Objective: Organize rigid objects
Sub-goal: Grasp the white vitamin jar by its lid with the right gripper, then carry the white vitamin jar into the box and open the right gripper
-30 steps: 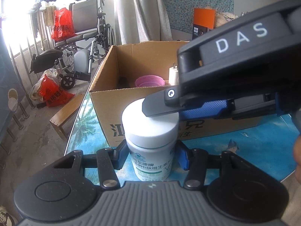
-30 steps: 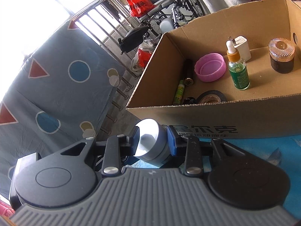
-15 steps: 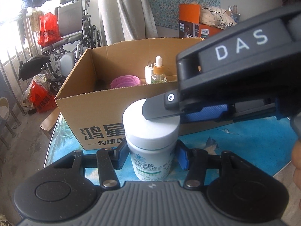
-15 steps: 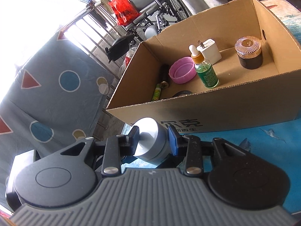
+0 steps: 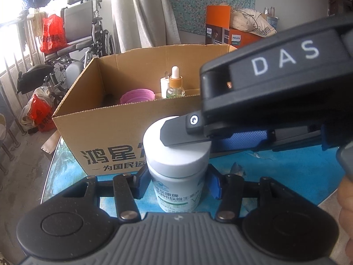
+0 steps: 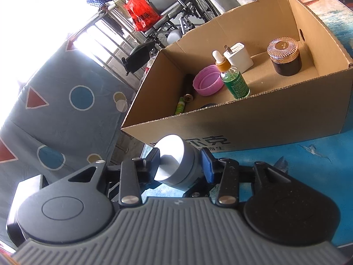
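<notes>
Both grippers hold one white pill bottle (image 5: 176, 176). My left gripper (image 5: 176, 184) is shut on its labelled body, upright above the blue table. My right gripper (image 6: 181, 165) is shut on its white cap (image 6: 174, 165); in the left wrist view it reaches in from the right, its fingertip (image 5: 176, 132) over the cap. The open cardboard box (image 6: 253, 119) stands just behind. It holds a green dropper bottle (image 6: 233, 81), a pink lid (image 6: 207, 82), a white charger (image 6: 238, 55), a dark jar with a gold lid (image 6: 284, 57) and small tubes (image 6: 183, 101).
The blue patterned table (image 5: 286, 167) ends at the left near the box corner. A wheelchair (image 5: 81, 44) and red bags (image 5: 53, 33) stand beyond. An orange Philips box (image 5: 220, 28) is behind. A patterned cloth (image 6: 55, 110) hangs left of the table.
Both grippers with the bottle have shifted together, so the box now shows further left in the left wrist view and more of its inside in the right wrist view. Grips unchanged.
</notes>
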`<state>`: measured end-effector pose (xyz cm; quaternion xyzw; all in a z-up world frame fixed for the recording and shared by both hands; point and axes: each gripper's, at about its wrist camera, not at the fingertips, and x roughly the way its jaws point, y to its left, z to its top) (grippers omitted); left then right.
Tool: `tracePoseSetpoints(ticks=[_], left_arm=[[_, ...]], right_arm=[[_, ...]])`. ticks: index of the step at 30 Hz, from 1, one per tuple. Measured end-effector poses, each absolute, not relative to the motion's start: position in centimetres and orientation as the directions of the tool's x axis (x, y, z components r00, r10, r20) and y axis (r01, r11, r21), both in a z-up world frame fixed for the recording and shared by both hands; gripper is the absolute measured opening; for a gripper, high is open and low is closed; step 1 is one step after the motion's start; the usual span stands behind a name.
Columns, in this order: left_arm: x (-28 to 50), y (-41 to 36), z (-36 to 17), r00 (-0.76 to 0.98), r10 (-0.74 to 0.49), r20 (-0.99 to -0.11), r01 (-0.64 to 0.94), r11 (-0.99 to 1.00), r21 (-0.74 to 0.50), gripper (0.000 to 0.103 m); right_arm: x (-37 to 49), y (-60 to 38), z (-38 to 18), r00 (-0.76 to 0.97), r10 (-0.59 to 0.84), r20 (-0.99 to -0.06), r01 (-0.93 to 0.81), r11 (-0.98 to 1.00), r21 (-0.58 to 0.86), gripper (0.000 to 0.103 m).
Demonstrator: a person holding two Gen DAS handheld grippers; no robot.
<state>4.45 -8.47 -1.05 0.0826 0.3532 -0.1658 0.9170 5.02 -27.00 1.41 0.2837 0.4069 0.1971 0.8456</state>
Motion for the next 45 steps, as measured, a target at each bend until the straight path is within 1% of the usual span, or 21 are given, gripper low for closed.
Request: tracePoseSetpoints(ticks=[7,14,29,37,45], left_arm=[[4.3,-9.2,-1.3,0.685,-0.309,-0.660,0.427,0.904,0.020,0.054],[4.3,-9.8,-1.7,0.684,-0.325,-0.653,0.458,0.888,0.037,0.054],[4.3,-10.5,-1.5,0.686,-0.314,-0.656,0.457,0.888,0.053,0.054],[4.8,-11.2,-1.3,0.677,-0.288,-0.677,0.461,0.883,0.086,0.054],[4.9,-11.5,-1.3,0.673,-0.279,-0.685,0.451,0.889,0.081,0.054]], right_arm=[[3.9,-28.3,1.1,0.620,0.529,-0.580,-0.044,0.761,0.647,0.048],[3.3,-29.4,0.6,0.642,0.515,-0.568,-0.008,0.745,0.667,0.049],[3.2,-30.0,0.1,0.645,0.524,-0.556,-0.016,0.736,0.677,0.052],[3.2,-30.6,0.1,0.643,0.531,-0.551,-0.027,0.735,0.677,0.052],[3.7,-31.0,0.1,0.634,0.537,-0.557,-0.052,0.748,0.662,0.052]])
